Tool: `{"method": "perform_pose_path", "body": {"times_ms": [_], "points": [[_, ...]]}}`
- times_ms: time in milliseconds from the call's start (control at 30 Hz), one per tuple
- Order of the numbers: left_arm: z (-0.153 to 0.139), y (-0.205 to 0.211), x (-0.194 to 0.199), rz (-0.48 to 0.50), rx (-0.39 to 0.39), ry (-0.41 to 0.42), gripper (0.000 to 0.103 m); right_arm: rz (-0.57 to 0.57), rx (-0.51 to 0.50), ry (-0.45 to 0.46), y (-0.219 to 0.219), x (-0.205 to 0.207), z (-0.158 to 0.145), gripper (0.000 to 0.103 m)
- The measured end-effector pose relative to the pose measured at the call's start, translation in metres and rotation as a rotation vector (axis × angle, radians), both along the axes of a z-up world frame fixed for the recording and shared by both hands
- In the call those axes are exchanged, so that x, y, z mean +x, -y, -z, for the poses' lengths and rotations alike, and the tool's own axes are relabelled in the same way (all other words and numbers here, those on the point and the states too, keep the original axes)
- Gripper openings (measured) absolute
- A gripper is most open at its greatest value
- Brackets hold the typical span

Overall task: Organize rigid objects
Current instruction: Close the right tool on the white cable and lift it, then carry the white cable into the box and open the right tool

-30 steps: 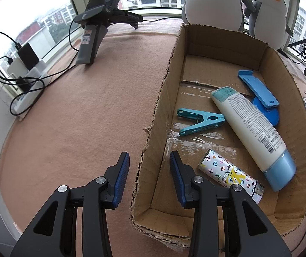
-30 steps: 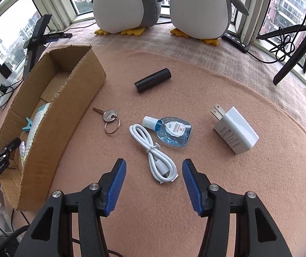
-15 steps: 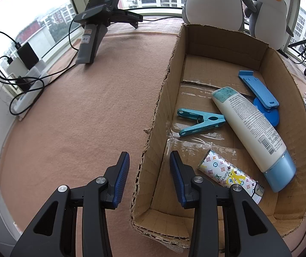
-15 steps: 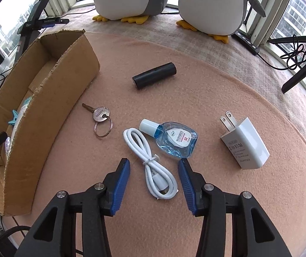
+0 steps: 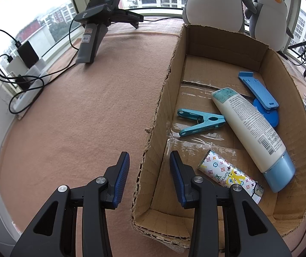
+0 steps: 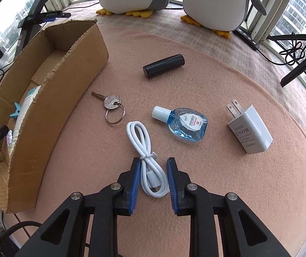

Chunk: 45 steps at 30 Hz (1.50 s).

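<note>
White cable (image 6: 147, 160) lies on the felt right of the cardboard box (image 6: 52, 98), its near loop between the narrowed, not-yet-touching jaws of the right gripper (image 6: 154, 180). Left gripper (image 5: 149, 176) gapes wide, straddling the box's left wall, empty.

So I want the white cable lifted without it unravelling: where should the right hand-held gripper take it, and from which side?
Best near the small tie that cinches the white cable, coming straight down from above. The cable lies flat on the mat as a long folded loop, and there its strands sit closest together. The right hand-held gripper already straddles the near end, open, so it probably needs to shift slightly forward, then close across the bundle.
</note>
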<state>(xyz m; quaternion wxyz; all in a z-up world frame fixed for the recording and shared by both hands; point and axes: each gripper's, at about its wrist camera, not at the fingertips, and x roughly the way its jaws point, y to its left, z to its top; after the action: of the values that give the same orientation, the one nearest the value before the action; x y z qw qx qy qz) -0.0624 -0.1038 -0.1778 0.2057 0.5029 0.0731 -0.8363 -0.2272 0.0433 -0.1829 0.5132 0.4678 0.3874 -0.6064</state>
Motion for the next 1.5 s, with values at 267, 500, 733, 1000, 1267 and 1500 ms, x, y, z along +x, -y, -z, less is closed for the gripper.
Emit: {"method": "perform_pose_path", "body": {"times_ms": [267, 500, 733, 1000, 1267, 1500], "points": [[0.0, 0.0, 0.0, 0.0, 0.003, -0.002, 0.037, 0.084, -0.056, 0.12, -0.029, 0.006, -0.006, 0.022], [0.0, -0.002, 0.0, 0.0, 0.002, -0.004, 0.037, 0.113, -0.118, 0.158, -0.043, 0.021, -0.024, 0.021], [-0.001, -0.002, 0.0, -0.001, 0.003, -0.005, 0.037, 0.089, -0.186, 0.16, -0.028, 0.032, -0.052, 0.021], [-0.001, -0.003, 0.0, -0.002, 0.003, -0.006, 0.037, 0.033, -0.258, 0.163, -0.004, 0.061, -0.079, 0.021], [-0.001, -0.002, 0.0, -0.003, 0.004, -0.006, 0.037, -0.012, -0.269, 0.174, 0.024, 0.093, -0.076, 0.021], [-0.001, -0.002, 0.0, -0.003, 0.004, -0.006, 0.037, -0.024, -0.256, 0.153, 0.042, 0.106, -0.066, 0.021]]}}
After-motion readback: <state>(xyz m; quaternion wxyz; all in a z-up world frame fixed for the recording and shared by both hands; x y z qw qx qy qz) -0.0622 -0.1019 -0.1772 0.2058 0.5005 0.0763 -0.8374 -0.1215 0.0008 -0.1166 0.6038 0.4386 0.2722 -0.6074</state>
